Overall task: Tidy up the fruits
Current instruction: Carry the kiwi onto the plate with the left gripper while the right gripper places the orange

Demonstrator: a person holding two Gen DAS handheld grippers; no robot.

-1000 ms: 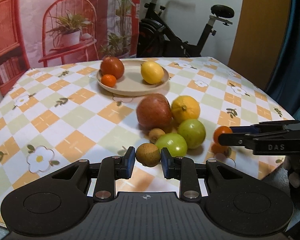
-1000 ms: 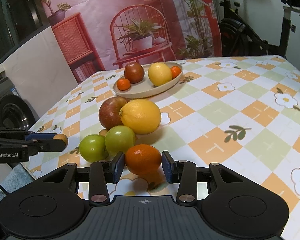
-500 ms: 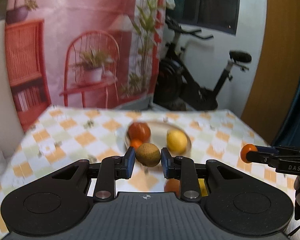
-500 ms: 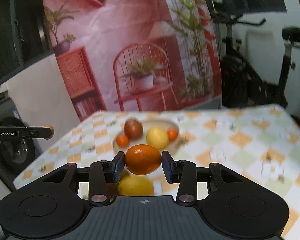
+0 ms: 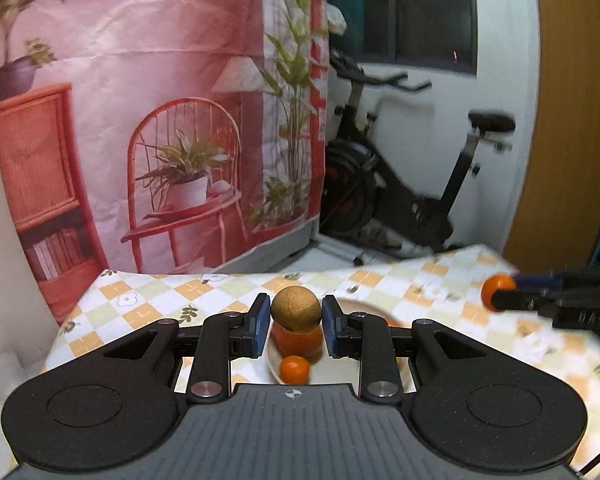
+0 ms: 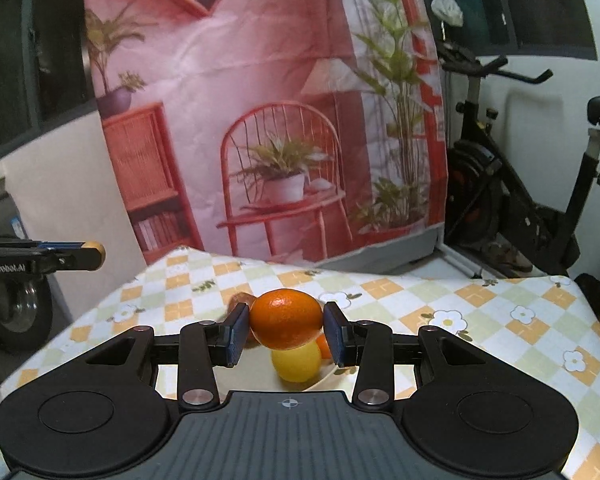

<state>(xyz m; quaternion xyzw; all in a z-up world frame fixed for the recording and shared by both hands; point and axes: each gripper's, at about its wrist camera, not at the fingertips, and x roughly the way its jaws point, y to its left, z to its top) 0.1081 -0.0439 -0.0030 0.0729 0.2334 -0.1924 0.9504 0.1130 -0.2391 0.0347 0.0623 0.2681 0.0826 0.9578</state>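
Note:
My left gripper (image 5: pixel 296 317) is shut on a small round brown fruit (image 5: pixel 296 308), held above the beige plate (image 5: pixel 274 360). Under it on the plate lie a red-orange fruit (image 5: pixel 298 340) and a small orange (image 5: pixel 295 369). My right gripper (image 6: pixel 287 330) is shut on an orange (image 6: pixel 286 318), raised over the same plate, where a yellow lemon (image 6: pixel 296 362) shows below it. In the left wrist view the right gripper (image 5: pixel 500 294) enters from the right with its orange (image 5: pixel 496 285). At the left edge of the right wrist view the left gripper (image 6: pixel 94 255) shows, brown fruit at its tip.
The table carries a checked cloth with flowers (image 6: pixel 480 320). Behind it hangs a pink printed backdrop (image 5: pixel 160 120), and an exercise bike (image 5: pixel 400 184) stands at the back right. A wooden door (image 5: pixel 568 120) is at the far right. The other fruits on the table are hidden below the grippers.
Both grippers have risen from the table with their fruits and moved towards the plate. The pile of loose fruits has dropped out of view below them.

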